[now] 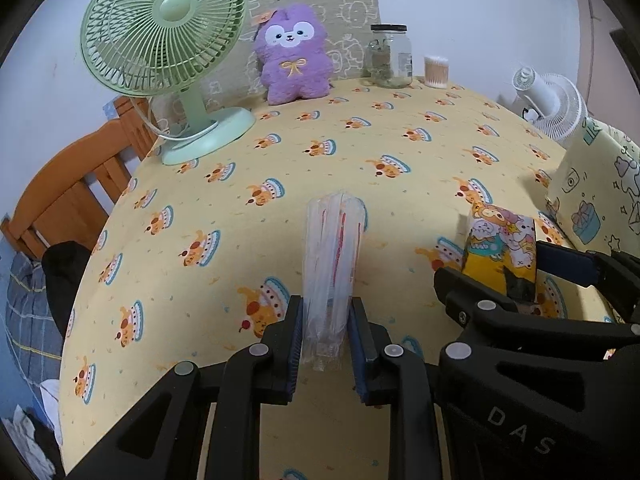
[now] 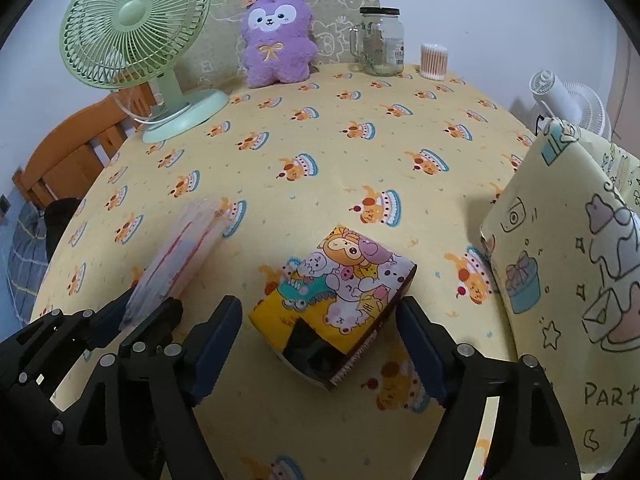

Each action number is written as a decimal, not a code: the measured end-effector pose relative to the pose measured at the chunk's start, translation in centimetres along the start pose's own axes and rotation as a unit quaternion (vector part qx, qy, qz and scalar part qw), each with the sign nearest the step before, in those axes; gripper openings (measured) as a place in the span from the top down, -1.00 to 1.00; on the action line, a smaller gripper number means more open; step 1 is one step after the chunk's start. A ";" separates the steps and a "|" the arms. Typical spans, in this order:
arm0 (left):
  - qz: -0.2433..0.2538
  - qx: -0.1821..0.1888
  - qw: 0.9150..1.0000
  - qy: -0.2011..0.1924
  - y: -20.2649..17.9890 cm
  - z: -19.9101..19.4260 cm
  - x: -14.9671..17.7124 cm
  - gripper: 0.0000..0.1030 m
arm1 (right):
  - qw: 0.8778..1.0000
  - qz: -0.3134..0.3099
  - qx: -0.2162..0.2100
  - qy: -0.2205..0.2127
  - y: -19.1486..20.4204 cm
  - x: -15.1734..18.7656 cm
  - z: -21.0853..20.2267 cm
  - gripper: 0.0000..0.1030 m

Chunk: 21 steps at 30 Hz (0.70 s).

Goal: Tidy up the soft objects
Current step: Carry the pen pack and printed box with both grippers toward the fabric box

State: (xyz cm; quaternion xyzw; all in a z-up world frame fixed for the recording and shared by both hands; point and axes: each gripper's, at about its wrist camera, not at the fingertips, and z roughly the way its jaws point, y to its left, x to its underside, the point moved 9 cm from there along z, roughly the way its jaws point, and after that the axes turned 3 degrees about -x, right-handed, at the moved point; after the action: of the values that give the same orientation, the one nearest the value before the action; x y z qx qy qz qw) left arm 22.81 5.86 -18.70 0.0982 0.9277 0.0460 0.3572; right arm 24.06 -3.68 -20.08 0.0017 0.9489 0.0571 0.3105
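- Nearest the left wrist camera, the left tool (image 1: 325,344) is seen clenched on a clear plastic packet (image 1: 333,256) with red stripes; the packet is pinched at its near end between both pads and juts forward above the counter (image 1: 280,168).
- Just to the right of it, the right tool (image 2: 320,334) is seen spread wide, its pads standing clear on either side of a cartoon-printed pack (image 2: 340,292), which lies on the counter between them, untouched.
- The pack is shown with a yellow side and a dark opening facing the right wrist camera; what it contains cannot be told.
- The counter is covered by a yellow cloth (image 2: 320,140) printed with small cake-and-dog figures.
- At the right edge, a pale yellow cushion (image 2: 568,280) with doodle drawings and lettering is seen standing near the pack, apart from it.
- Behind the cushion, a white fan (image 1: 556,108) is partly shown.
- At the far left of the counter, a green desk fan (image 1: 168,48) is set upright, its cord looped at the base.
- At the back, a purple plush toy (image 1: 294,56) is propped upright against a beige patterned cushion (image 1: 352,4).
- To the right of the plush, a glass jar (image 1: 390,56) with a dark lid is placed, and beside it a small tub of cotton swabs (image 1: 435,71).
- Beyond the counter's left edge, a wooden chair (image 1: 72,184) is visible.
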 end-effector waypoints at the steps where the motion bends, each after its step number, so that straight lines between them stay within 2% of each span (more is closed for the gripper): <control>1: -0.001 0.000 1.000 0.000 0.2 0.0 0.0 0.60 | 1.000 -0.002 0.001 -0.001 0.1 -0.1 0.1 -0.64; 8: -0.002 -0.008 1.000 0.001 1.2 0.3 -0.2 0.60 | 1.000 -0.011 0.003 0.005 0.7 -0.7 0.9 -0.77; 14: -0.001 -0.012 1.000 0.005 2.0 0.7 -0.3 0.60 | 1.000 -0.023 0.000 0.004 1.6 -1.2 1.4 -0.74; 15: 0.001 -0.012 1.000 0.006 1.9 0.8 -0.3 0.60 | 1.000 -0.024 -0.001 0.008 1.7 -1.1 1.6 -0.69; 17: 0.015 -0.013 1.000 0.002 1.4 0.6 -0.2 0.60 | 0.999 -0.025 -0.016 0.017 2.2 -0.8 1.9 -0.23; 18: 0.020 -0.012 1.000 0.000 1.1 0.5 -0.2 0.60 | 0.999 -0.031 -0.011 0.017 2.4 -0.8 1.8 -0.09; 19: 0.017 -0.006 1.000 0.001 0.9 0.4 -0.1 0.60 | 0.999 -0.040 -0.010 0.014 2.6 -0.8 1.7 0.01; 21: 0.015 -0.004 1.000 0.001 0.8 0.3 -0.1 0.60 | 0.999 -0.039 -0.016 0.017 2.6 -0.7 1.7 0.04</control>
State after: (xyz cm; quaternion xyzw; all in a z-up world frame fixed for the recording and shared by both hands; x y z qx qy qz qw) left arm 23.18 6.58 -18.75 0.1112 0.9264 0.0550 0.3554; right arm 25.53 -0.91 -20.72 -0.0416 0.9522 0.0600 0.2965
